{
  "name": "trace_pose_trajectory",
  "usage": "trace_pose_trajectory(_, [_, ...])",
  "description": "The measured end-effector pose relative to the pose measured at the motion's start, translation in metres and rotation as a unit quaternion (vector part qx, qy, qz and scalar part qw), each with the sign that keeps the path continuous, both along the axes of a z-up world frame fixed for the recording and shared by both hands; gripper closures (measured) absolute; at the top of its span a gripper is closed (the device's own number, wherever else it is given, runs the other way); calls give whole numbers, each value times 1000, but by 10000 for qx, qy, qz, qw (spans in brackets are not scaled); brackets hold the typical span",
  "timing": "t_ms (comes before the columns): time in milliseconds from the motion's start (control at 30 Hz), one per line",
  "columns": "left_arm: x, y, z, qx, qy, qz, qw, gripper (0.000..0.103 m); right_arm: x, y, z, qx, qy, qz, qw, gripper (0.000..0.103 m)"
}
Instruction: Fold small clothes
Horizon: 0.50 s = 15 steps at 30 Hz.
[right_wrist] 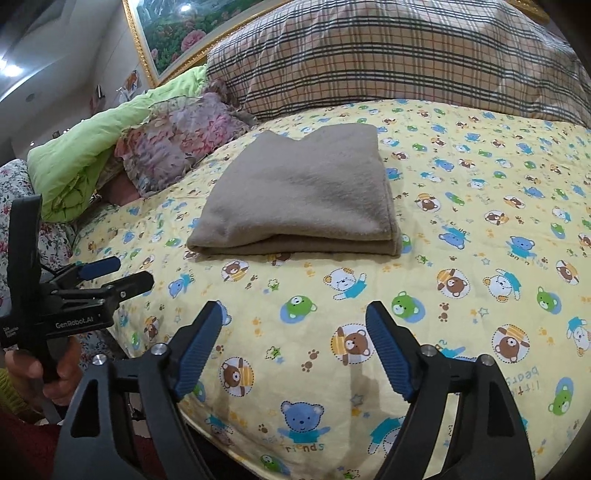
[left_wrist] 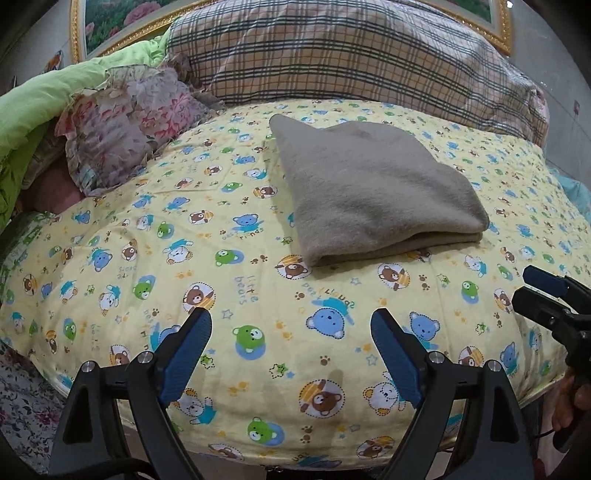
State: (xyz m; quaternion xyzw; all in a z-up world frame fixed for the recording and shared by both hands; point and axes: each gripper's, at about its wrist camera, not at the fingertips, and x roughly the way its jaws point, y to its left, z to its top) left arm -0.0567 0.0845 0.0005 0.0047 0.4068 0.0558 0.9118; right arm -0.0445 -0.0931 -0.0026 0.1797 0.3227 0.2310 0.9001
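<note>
A grey-brown garment (left_wrist: 373, 188) lies folded in a thick, neat stack on the yellow bear-print quilt (left_wrist: 207, 266). It also shows in the right wrist view (right_wrist: 303, 195) on the same quilt (right_wrist: 480, 280). My left gripper (left_wrist: 291, 321) is open and empty, held over the quilt short of the garment's near edge. My right gripper (right_wrist: 293, 314) is open and empty, also short of the garment. Each gripper shows in the other's view: the right one at the right edge (left_wrist: 524, 284), the left one at the left edge (right_wrist: 125, 275).
A plaid pillow (left_wrist: 351, 55) lies behind the garment. A floral cushion (left_wrist: 129, 122) and a green duvet (left_wrist: 44, 99) lie at the left. A framed flower picture (right_wrist: 177, 33) hangs behind. The bed's front edge (left_wrist: 332, 458) is just below my grippers.
</note>
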Motion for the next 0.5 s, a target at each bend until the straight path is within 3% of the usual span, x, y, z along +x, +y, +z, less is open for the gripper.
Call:
trace_pose_trajectory(267, [4,-2,16,144,-252,-55,9996,13,8,0,8,-121,-38,54,9999,14])
trace_pose_trajectory(500, [17,4,31,92,-506,27,9987,12,15,-1,29,-354,-433,-28,9984,4])
